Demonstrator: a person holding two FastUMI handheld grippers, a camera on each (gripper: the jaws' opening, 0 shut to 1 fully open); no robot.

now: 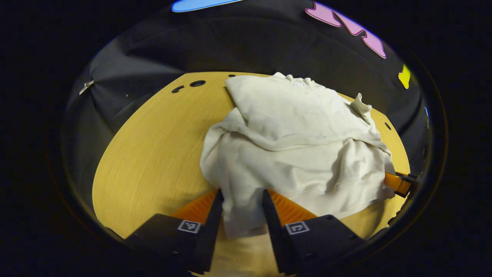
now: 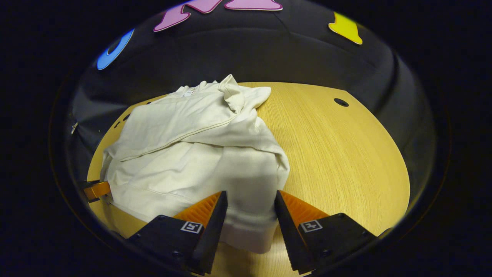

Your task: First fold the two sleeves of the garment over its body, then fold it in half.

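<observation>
Fingers (image 1: 214, 215) of our left gripper (image 1: 242, 209) stand parted with the near hem of the cream garment (image 1: 292, 146) lying between them; whether they press the cloth we cannot tell. In the right gripper view, our right gripper (image 2: 250, 209) shows the same: fingers (image 2: 215, 215) apart, the other hem corner lying between them, contact undetermined. Beyond the tips, we note the garment bunched on the wooden table (image 1: 153, 154), its body wrinkled, with a sleeve folded across the chest and the collar at the far edge. At the right rim of the left gripper view, the right gripper shows at the hem. Farther back, holes (image 1: 197, 83) pierce the tabletop, and black cloth (image 1: 230, 42) closes the booth.
</observation>
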